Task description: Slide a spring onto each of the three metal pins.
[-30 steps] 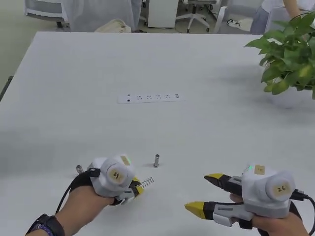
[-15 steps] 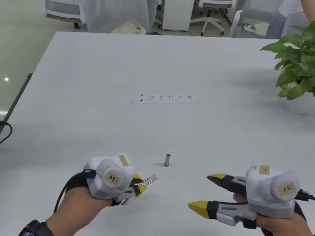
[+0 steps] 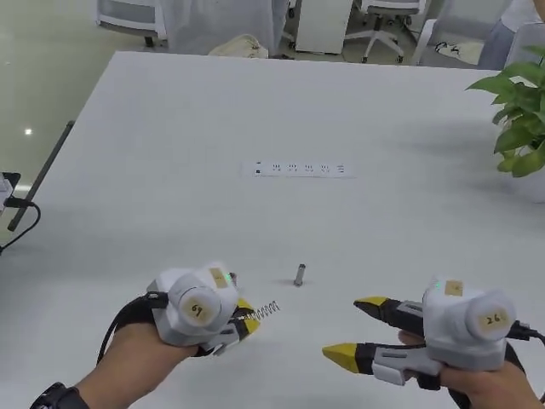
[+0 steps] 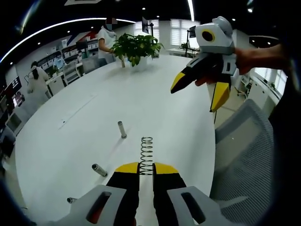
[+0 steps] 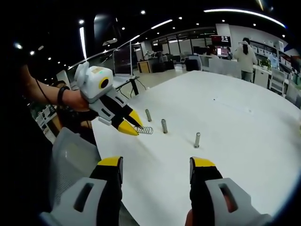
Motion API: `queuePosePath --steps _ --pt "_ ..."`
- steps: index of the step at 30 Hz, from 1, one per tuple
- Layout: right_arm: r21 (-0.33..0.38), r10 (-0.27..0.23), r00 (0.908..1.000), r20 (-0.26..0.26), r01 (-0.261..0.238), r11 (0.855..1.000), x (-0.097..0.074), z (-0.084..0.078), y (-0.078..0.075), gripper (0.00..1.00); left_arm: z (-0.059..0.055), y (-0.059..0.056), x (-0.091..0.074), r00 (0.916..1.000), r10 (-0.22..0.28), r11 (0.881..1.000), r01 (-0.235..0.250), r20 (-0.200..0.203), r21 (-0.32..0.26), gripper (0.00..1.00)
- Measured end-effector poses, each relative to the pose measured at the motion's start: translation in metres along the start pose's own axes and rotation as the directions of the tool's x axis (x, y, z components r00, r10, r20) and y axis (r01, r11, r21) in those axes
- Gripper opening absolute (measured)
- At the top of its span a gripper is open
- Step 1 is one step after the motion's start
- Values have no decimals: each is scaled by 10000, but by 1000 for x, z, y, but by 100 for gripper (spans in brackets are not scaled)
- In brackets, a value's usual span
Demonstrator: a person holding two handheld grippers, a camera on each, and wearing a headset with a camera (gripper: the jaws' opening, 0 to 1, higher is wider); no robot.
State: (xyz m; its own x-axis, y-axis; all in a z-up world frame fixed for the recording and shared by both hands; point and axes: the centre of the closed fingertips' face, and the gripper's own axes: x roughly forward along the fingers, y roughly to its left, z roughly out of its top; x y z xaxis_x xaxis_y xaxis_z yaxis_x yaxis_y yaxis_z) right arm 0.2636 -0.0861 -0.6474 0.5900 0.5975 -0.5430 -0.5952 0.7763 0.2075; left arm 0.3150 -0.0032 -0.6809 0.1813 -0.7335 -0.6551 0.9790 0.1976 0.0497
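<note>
The jaws of the left gripper [image 4: 146, 168] pinch one end of a spring [image 4: 146, 153], near the nearest pin [image 4: 122, 129]. The jaws of the right gripper [image 5: 156, 162] are wide open and hold nothing. All three pins [image 5: 164, 125] look bare, so I think none is done yet.

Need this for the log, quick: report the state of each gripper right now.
Left gripper: shut on the spring.
Right gripper: open, holding nothing.

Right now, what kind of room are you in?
Probably an open-plan office: a long white table with a flat white power strip on it, wheeled office chairs beyond it, and a leafy green potted plant.
</note>
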Motion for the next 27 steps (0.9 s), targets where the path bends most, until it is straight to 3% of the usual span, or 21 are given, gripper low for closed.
queuePosePath --steps 7,15,21,27 --pt "-219 243 9997 -74 -244 9995 4 5 2 55 12 -10 -2 9997 -131 9995 124 212 302 2" --pt "-521 742 9972 -87 -746 9959 8 12 8 53 36 -25 -4 9972 -434 9952 378 602 904 2" --pt "-734 1186 9928 -151 -1194 9901 11 13 16 48 49 -37 -6 9949 -727 9866 615 694 1510 2" --pt "-981 1611 9869 9 -1602 9822 12 15 26 38 54 -46 -7 9935 -981 9724 832 584 2180 2"
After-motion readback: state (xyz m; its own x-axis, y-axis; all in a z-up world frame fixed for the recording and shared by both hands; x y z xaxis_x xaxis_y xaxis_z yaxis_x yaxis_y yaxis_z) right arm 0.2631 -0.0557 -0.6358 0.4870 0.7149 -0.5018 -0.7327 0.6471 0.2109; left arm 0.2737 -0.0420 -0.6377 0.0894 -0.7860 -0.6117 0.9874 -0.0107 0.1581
